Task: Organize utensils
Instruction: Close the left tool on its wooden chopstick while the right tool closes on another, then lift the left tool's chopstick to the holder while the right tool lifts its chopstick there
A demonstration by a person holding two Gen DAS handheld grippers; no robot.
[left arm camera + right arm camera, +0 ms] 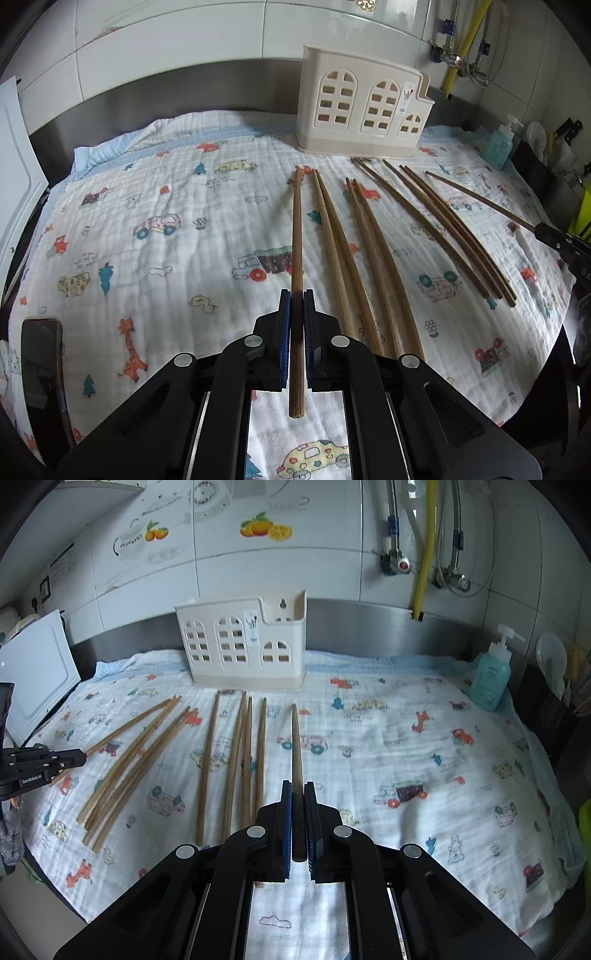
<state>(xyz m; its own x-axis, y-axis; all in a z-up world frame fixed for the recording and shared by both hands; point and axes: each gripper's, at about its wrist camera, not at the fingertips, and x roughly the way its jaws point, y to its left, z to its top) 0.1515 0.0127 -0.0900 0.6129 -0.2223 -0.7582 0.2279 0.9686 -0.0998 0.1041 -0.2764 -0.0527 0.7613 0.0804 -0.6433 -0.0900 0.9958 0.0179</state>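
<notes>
Jaws of left gripper (296, 314) and right gripper (297, 805) each pinch one chopstick (296, 229) lengthwise, tips aimed at the empty holder (242, 644), likely for insertion; other chopsticks (236, 753) lie on the table.

The left claw (55, 762), seen from the right wrist, carries white lettering reading "GenRobot.AI".

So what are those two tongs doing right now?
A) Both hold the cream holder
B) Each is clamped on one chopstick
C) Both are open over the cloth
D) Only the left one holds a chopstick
B: the left tongs are shut on a chopstick, and the right tongs are shut on another chopstick; the cream holder stands untouched at the back.
</notes>
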